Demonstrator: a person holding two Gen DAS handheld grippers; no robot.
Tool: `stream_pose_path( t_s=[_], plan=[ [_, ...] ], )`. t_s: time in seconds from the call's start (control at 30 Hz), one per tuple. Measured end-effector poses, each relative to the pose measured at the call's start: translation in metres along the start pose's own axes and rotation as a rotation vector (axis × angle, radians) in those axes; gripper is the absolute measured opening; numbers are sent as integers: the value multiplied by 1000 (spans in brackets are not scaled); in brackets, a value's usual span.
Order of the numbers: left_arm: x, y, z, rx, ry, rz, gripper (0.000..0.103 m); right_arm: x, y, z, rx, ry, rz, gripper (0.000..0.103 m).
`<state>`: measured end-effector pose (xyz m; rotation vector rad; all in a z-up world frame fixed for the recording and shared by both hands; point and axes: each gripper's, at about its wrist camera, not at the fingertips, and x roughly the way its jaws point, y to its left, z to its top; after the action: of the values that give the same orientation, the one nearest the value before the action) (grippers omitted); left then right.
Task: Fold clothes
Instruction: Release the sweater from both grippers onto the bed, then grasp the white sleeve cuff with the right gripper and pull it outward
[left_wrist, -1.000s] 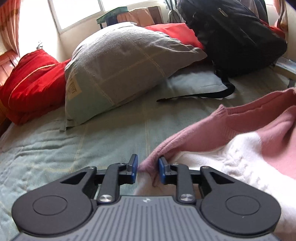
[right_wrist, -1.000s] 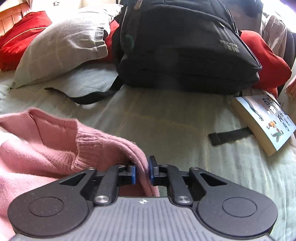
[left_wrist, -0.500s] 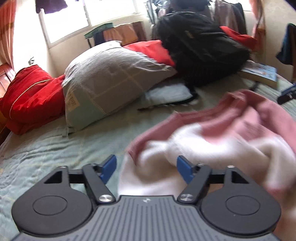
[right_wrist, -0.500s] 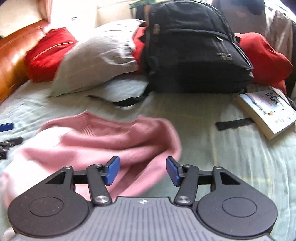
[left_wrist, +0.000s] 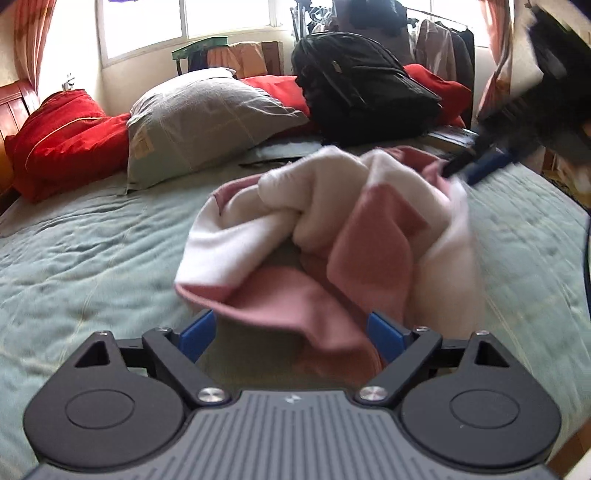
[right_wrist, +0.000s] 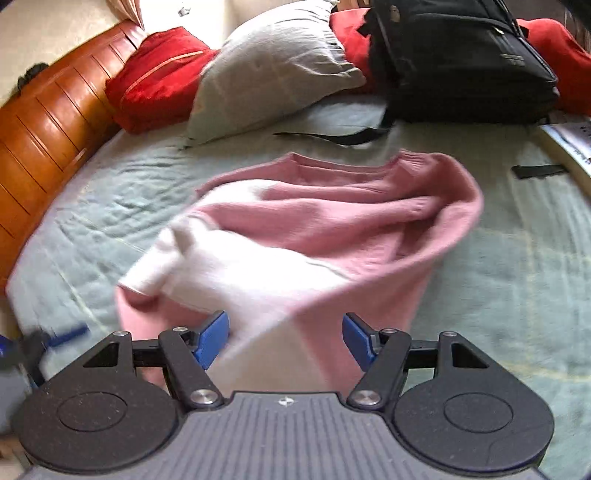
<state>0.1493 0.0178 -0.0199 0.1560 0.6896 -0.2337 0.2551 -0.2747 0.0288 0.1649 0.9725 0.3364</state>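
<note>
A pink and white sweater (left_wrist: 332, 236) lies in a crumpled heap on the pale green bedspread (left_wrist: 92, 258). My left gripper (left_wrist: 291, 336) is open at the heap's near edge, a pink fold lying between its blue pads without being pinched. In the right wrist view the sweater (right_wrist: 351, 221) shows its neckline at the far side and a white sleeve across the front. My right gripper (right_wrist: 285, 339) is open just short of the cloth and holds nothing. It also appears blurred as the right gripper (left_wrist: 480, 168) at the sweater's far right edge.
A grey pillow (left_wrist: 207, 118), red cushions (left_wrist: 66, 136) and a black backpack (left_wrist: 362, 96) line the far side of the bed. A wooden headboard (right_wrist: 44, 122) runs along the left. A book (right_wrist: 569, 144) and a black strap (right_wrist: 537, 171) lie at the right.
Both grippers were shut on the sweater's edges a second ago. They have opened, let go and drawn back, and the sweater has dropped into a heap on the bed.
</note>
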Motion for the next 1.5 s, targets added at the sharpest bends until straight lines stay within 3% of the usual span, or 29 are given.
stream_pose_path(
  t_s=[0.23, 0.53, 0.63, 0.77, 0.8, 0.87, 0.93, 1.17, 1.5],
  plan=[
    [-17, -5, -19, -2, -19, 4, 91, 18, 28, -12, -38, 56, -130, 73],
    [-18, -6, -33, 10, -14, -8, 92, 12, -4, -53, 57, 105, -176, 73],
    [-19, -6, -38, 14, -12, -12, 92, 10, -11, -63, 99, 104, -152, 73],
    [-20, -7, -42, 16, -9, -15, 92, 12, -14, -67, 177, 68, -15, 73],
    [-20, -7, -43, 14, -9, -16, 92, 15, -12, -68, 187, 64, 11, 70],
    [-21, -8, -44, 12, -8, -17, 92, 21, -8, -71, 188, 63, 44, 52],
    [-22, -8, -45, 13, -6, -14, 92, 26, -4, -74, 183, 67, 70, 11],
    [-24, -13, -42, 29, 0, -7, 92, -1, -18, -88, 114, 13, 11, 7],
    [-23, -33, -30, 76, -9, -24, 92, -60, -96, -101, 116, -49, -292, 7]
  ],
)
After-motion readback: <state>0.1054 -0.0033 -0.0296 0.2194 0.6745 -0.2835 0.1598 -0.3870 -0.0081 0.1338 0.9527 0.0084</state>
